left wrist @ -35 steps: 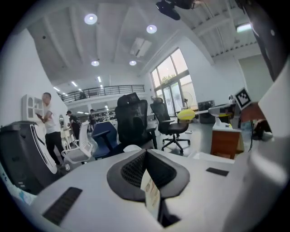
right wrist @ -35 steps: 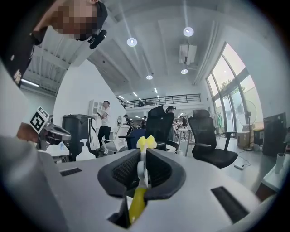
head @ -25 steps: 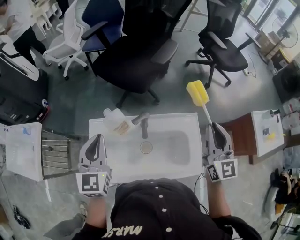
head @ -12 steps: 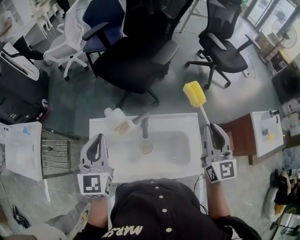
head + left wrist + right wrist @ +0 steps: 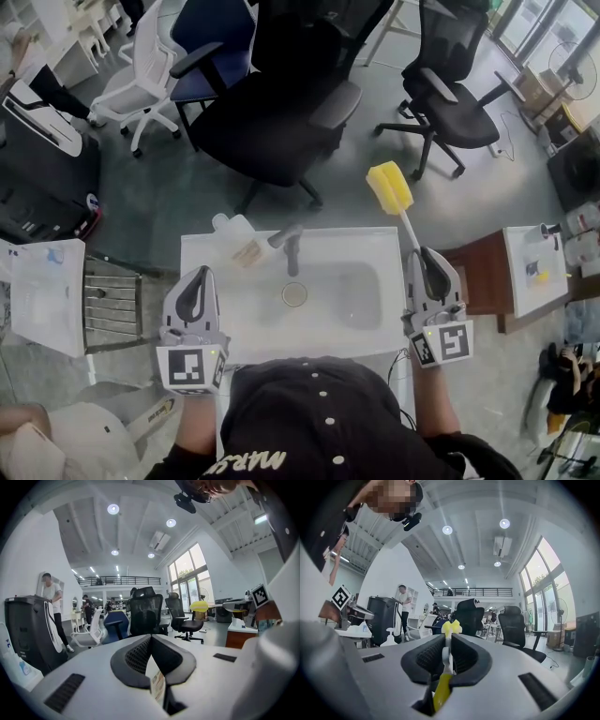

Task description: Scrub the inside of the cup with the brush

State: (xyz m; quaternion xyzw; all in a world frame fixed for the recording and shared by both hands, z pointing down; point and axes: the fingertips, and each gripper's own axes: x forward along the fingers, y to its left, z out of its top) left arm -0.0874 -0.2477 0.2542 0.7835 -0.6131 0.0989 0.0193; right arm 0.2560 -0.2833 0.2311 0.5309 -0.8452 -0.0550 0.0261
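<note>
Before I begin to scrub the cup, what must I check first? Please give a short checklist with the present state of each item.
1. Brush gripped by right gripper: ok, jaws closed on its handle.
2. Cup held by left gripper: not ok, it sits on the back rim of the sink, apart from that gripper.
3. Left jaws open for a grasp: not ok, shut, tips together.
4. Cup's opening turned toward the brush: cannot tell.
5. Brush head apart from the faucet: ok.
</note>
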